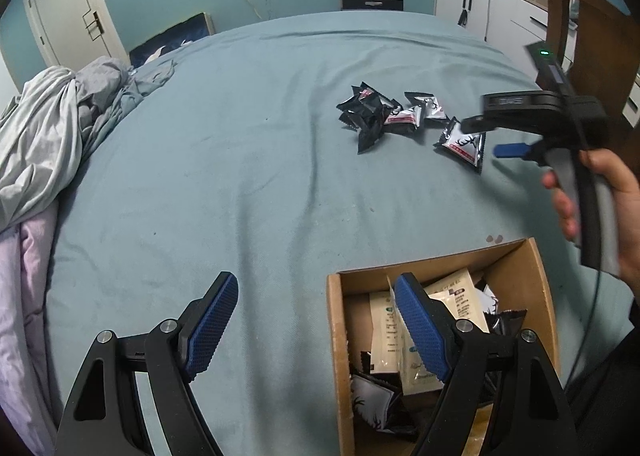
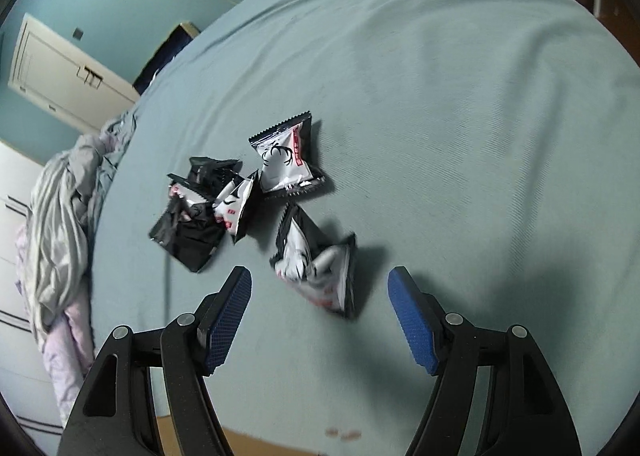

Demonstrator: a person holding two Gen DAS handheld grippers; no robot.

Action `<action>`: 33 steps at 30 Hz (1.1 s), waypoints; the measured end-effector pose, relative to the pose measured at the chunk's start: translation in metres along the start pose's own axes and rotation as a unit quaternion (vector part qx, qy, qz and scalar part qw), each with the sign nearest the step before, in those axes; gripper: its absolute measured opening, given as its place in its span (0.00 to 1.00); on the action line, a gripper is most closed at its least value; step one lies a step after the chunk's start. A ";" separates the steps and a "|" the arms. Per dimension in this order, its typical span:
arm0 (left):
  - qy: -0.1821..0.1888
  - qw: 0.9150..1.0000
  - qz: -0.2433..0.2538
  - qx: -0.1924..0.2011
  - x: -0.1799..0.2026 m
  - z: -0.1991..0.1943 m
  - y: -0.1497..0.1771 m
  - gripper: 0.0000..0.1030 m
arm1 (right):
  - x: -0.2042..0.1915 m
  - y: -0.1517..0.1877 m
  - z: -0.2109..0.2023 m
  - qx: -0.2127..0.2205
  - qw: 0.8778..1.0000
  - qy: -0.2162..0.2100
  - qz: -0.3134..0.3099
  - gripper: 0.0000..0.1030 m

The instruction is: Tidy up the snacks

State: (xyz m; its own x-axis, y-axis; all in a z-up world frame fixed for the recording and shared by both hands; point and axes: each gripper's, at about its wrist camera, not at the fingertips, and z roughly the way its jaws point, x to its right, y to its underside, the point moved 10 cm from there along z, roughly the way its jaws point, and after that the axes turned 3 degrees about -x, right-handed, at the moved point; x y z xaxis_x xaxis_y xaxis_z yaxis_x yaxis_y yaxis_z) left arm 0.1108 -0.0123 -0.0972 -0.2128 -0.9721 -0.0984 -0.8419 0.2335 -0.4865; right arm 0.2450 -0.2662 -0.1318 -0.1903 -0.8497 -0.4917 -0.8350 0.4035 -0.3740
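Left gripper (image 1: 316,288) hangs with jaws apart and nothing between them, one pad over the cardboard box's (image 1: 335,336) left wall; the box holds cream and black packets. Right gripper (image 2: 320,282) has jaws spread wide, empty, poised above the nearest snack packet (image 2: 320,268), which lies apart from the packet cluster (image 2: 208,203). Wide bare blue sheet (image 2: 460,115) lies right of the packets; a crumpled blanket (image 1: 48,127) lines the bed's left edge.

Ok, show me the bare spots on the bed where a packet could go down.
Bare sheet lies between the crumpled bedding and the snack packets, and on past the packets toward the far edge. It is crowded around the packets, where the right tool hangs, and inside the cardboard box.
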 end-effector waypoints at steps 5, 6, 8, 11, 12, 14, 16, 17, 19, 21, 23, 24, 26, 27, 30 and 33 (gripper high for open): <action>0.006 1.000 0.002 -0.008 0.002 0.008 0.002 0.80 | -0.012 -0.010 0.024 0.004 0.999 0.026 -0.044 0.68; 0.011 1.000 0.000 -0.012 0.003 0.010 0.003 0.80 | -0.014 -0.010 0.029 0.004 0.998 0.036 -0.057 0.68; 0.018 1.000 -0.007 -0.021 0.004 0.015 0.002 0.80 | -0.017 -0.009 0.036 0.004 0.996 0.048 -0.080 0.68; 0.026 0.999 -0.009 -0.024 0.008 0.016 0.002 0.80 | -0.020 -0.006 0.037 0.015 0.992 0.064 -0.109 0.32; 0.031 0.999 -0.007 -0.024 0.010 0.016 0.002 0.80 | -0.021 -0.005 0.036 0.015 0.991 0.064 -0.113 0.32; 0.044 0.999 0.004 -0.022 0.019 0.014 0.001 0.80 | -0.022 -0.002 0.032 0.016 0.991 0.065 -0.114 0.30; 0.044 0.999 0.016 -0.019 0.025 0.012 0.000 0.80 | -0.025 0.002 0.024 0.020 0.990 0.071 -0.120 0.29; 0.046 0.999 0.020 -0.017 0.028 0.009 -0.001 0.80 | -0.026 0.005 0.018 0.022 0.990 0.070 -0.119 0.29; 0.045 0.999 0.026 -0.011 0.031 0.003 -0.003 0.81 | -0.031 0.012 0.000 0.026 0.993 0.052 -0.104 0.29; 0.039 0.999 0.031 -0.005 0.032 -0.002 -0.007 0.84 | -0.037 0.017 -0.022 0.035 0.995 0.031 -0.089 0.29; 0.032 0.999 0.030 -0.004 0.029 -0.005 -0.012 0.84 | -0.043 0.022 -0.048 0.046 0.995 0.012 -0.082 0.29; 0.029 0.999 0.027 -0.008 0.028 -0.004 -0.017 0.85 | -0.045 0.026 -0.063 0.053 0.996 0.003 -0.079 0.29; 0.029 0.999 0.015 -0.018 0.024 -0.001 -0.026 0.87 | -0.046 0.036 -0.087 0.065 0.995 -0.009 -0.072 0.29; 0.032 0.999 0.005 -0.024 0.022 0.002 -0.032 0.90 | -0.041 0.041 -0.097 0.071 0.995 -0.009 -0.068 0.29; 0.042 0.998 -0.028 -0.046 0.017 0.018 -0.054 0.96 | -0.026 0.061 -0.124 0.085 0.995 -0.004 -0.060 0.29; 0.023 0.997 -0.042 -0.058 0.014 0.037 -0.073 0.97 | -0.015 0.090 -0.154 0.102 0.993 -0.023 -0.054 0.29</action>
State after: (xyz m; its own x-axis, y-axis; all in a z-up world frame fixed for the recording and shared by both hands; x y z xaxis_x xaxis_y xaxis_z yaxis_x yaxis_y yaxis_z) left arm 0.1875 -0.0437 -0.0951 -0.1585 -0.9872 -0.0200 -0.9093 0.1539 -0.3866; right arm 0.0933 -0.2697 -0.0367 -0.0777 -0.8778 -0.4727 -0.7268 0.3744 -0.5759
